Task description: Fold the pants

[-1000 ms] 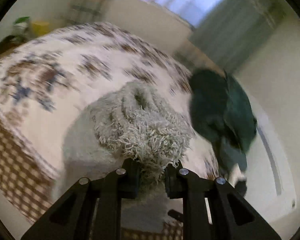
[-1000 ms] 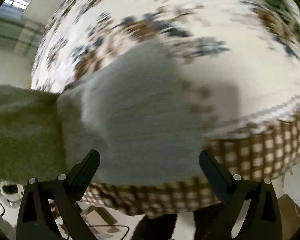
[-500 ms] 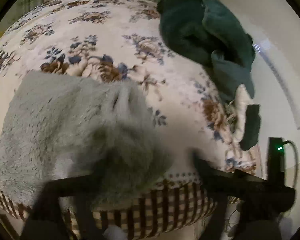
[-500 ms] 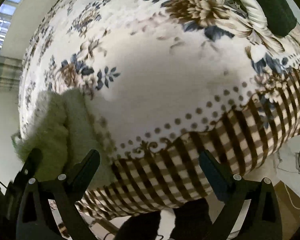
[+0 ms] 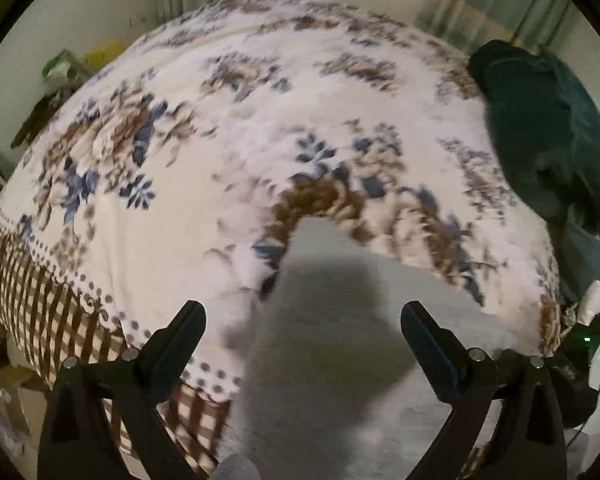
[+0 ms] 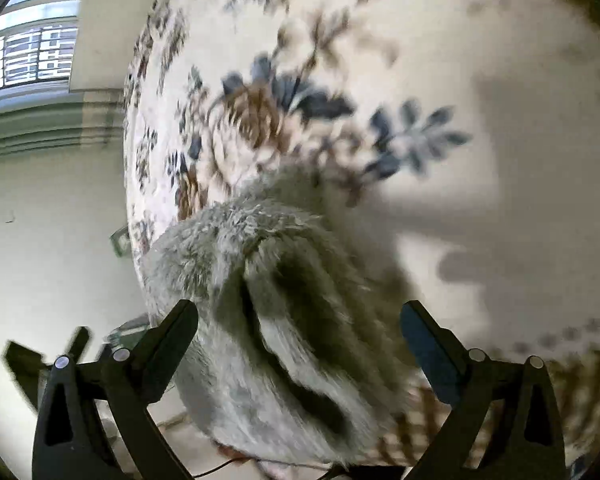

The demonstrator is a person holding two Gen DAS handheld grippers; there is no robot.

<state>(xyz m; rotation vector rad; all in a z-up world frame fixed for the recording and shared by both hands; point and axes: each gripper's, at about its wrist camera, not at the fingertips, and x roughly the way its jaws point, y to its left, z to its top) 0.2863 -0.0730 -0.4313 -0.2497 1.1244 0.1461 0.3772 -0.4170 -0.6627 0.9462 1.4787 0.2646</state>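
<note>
The left gripper (image 5: 302, 320) has its two black fingers spread wide apart, holding nothing; between them, in the lower centre of the left wrist view, lies the pale grey fluffy fleece pants (image 5: 340, 352), blurred and spread flat over the near edge of the bed. The right gripper (image 6: 300, 320) is equally wide apart and empty, its fingers framing a bunched, folded lump of the same pants (image 6: 284, 312) in the lower centre of its view; whether either finger touches the fleece cannot be told. The cream floral bedspread (image 5: 228, 128) fills the upper and left frame as bare surface. Its brown checked border (image 5: 32, 292) runs along the lower left. A dark green garment heap (image 5: 548, 136) occupies the right edge.
</note>
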